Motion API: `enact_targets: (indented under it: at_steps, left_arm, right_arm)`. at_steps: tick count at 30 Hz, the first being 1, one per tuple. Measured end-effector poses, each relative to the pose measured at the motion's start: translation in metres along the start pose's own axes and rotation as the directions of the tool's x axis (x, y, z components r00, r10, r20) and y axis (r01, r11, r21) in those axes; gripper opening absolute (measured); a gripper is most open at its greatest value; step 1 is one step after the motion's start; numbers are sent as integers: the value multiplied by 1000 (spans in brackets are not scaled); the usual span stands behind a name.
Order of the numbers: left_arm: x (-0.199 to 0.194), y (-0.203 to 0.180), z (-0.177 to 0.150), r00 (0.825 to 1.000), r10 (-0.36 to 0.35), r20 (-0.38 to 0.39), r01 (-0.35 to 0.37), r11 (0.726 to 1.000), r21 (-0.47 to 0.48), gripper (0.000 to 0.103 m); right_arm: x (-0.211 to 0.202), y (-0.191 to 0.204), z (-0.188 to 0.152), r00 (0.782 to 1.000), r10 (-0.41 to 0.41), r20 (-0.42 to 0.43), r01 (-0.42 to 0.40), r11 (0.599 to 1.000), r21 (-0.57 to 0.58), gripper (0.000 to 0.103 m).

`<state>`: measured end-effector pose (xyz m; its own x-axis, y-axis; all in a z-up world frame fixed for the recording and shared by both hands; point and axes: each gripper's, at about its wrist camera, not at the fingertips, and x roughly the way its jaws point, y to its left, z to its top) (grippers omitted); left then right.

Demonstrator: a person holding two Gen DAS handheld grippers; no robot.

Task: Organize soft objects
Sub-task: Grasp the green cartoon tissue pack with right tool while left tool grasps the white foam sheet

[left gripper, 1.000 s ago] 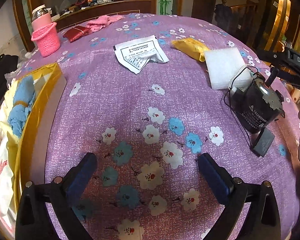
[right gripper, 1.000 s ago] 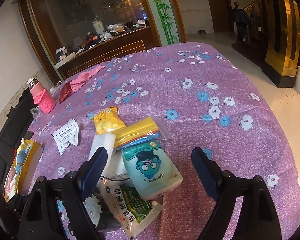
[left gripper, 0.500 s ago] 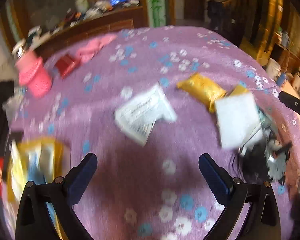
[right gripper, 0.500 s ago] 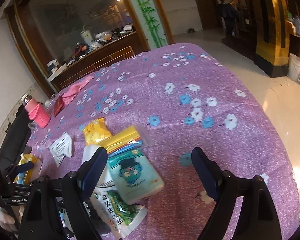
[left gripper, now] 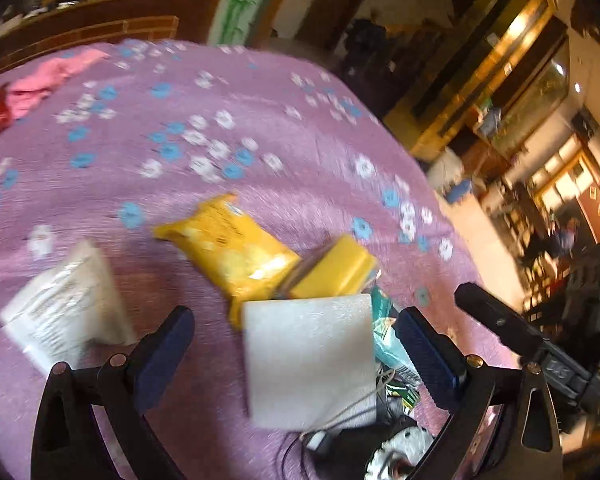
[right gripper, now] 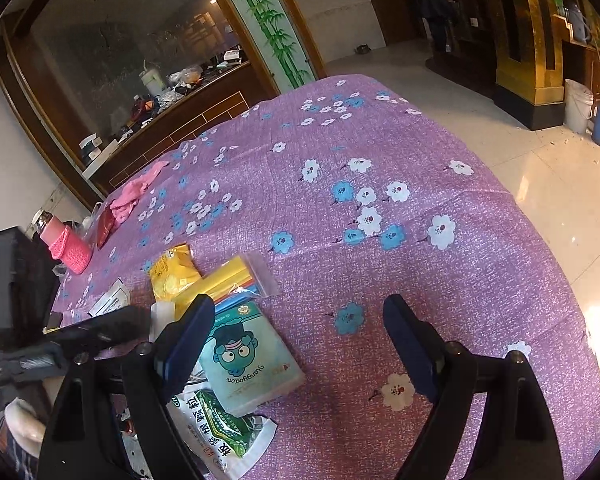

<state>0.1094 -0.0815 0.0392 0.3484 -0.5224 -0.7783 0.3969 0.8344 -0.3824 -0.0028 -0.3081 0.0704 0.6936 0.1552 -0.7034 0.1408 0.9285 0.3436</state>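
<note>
Everywhere, purple flowered cloth covers the table above a glossy tiled floor.

Tongs wide — over white pad.

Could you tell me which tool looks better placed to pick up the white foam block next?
Left, probably: the left tool is open with the white foam block between its fingers, while the open right tool frames bare cloth.

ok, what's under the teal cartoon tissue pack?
The teal tissue pack lies on a green-and-white printed sachet, its far end overlapping a clear zip bag with a yellow strip. Anything beneath its middle is covered.
</note>
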Motion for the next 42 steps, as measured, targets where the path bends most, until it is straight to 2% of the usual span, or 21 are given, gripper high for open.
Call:
enact_targets:
  at_steps: [2,5,7,8,10,12,15,19,23,27,29,30,31,36,42]
  left_arm:
    - [14,-8,-1,999,18,-46,-17,1000,26,102]
    - [32,-17,-5,989,110,-98,-102,992,80,99]
    - [29,-19,-6,991,108,-80,-100,990,95,79]
    - [25,-18,-5,995,63,-82,-57,995,83,71]
    - [18,-11,-4,996,17,-85,-14,999,34,71]
    - [8,-9,-5,998,27,-51,-25,999,28,70]
    - [-4,-5,-8,1000,-2,-15,1,1000,-11,70]
    - [-29,2,-15,999,-42,30,44,998,-47,70]
    - [-56,4,-22,995,-58,77,62,997,-51,70]
    - [-85,7,-31,990,-64,125,72,996,-61,70]
    - [-97,7,-37,987,-61,148,70,996,-61,70]
    - [-102,7,-40,986,-53,158,63,996,-59,70]
    - [-106,8,-43,985,-48,165,58,997,-58,70]
    - [-118,14,-55,985,-24,171,36,997,-69,70]
    - [-87,15,-51,993,74,94,-66,994,-88,73]
  right_arm:
    - [0,0,0,1000,1,0,-1,1000,2,85]
    - [1,0,0,1000,5,-3,-5,1000,-1,85]
    - [4,1,-1,1000,7,-10,-7,1000,-3,85]
    - [6,2,-1,1000,14,-20,-15,1000,-6,85]
    - [11,3,-2,998,43,-45,-44,999,-10,85]
    - [20,5,-3,992,89,-87,-90,996,-8,85]
    - [31,4,-4,984,121,-129,-122,993,5,85]
    - [43,9,-6,981,116,-157,-121,992,-22,85]
    - [49,24,-11,984,92,-155,-109,988,-106,85]
    - [52,45,-23,990,7,-138,-41,968,-247,85]
    - [50,48,-25,990,21,-141,-58,964,-261,70]
    - [49,46,-25,989,37,-145,-73,966,-248,54]
    - [48,44,-25,989,26,-145,-61,969,-239,45]
    - [34,27,-20,993,32,-112,-49,987,-155,43]
    - [22,25,-16,996,52,-79,-62,990,-129,43]
